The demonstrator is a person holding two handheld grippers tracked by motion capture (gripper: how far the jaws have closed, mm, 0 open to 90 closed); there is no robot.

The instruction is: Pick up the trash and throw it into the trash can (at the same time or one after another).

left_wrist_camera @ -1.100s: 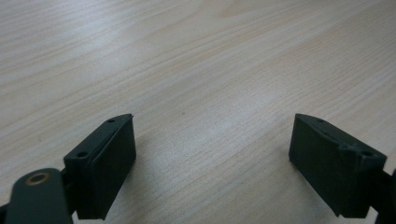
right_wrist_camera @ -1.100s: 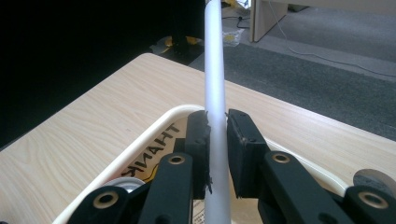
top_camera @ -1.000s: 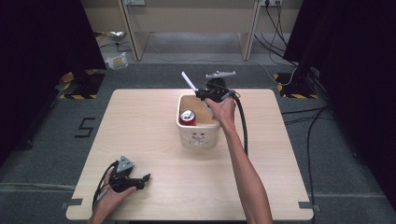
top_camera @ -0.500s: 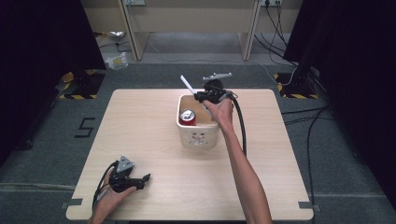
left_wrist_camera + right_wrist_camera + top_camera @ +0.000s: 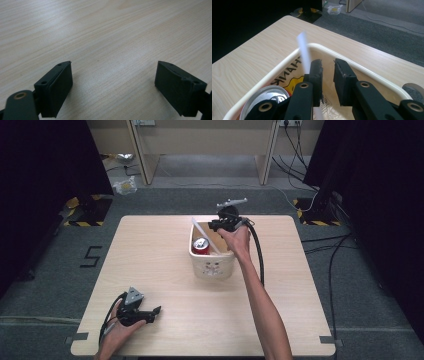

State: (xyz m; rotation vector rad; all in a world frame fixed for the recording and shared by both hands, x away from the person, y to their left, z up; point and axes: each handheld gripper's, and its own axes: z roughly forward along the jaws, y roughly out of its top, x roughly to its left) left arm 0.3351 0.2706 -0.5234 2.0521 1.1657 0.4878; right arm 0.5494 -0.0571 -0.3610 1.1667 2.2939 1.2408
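Observation:
A cream bin [image 5: 212, 265] stands mid-table with a red can [image 5: 201, 245] inside it. A white strip [image 5: 199, 227] leans up out of the bin. My right gripper [image 5: 214, 225] hovers over the bin's far rim. In the right gripper view its jaws [image 5: 327, 62] stand slightly apart with nothing between them. There the strip [image 5: 303, 50] runs along the outside of the left jaw, over the can's silver top [image 5: 265, 96] and the bin's rim [image 5: 367, 72]. My left gripper [image 5: 156, 310] rests open near the table's front left, over bare wood [image 5: 113, 72].
A yellow printed wrapper [image 5: 292, 80] lies at the bottom of the bin. The table's far edge [image 5: 150, 217] drops to grey carpet, with desk legs and cables beyond. Open tabletop lies left and right of the bin.
The white strip has sunk lower into the bin, and my right gripper has dipped slightly with it. The left gripper has stayed put.

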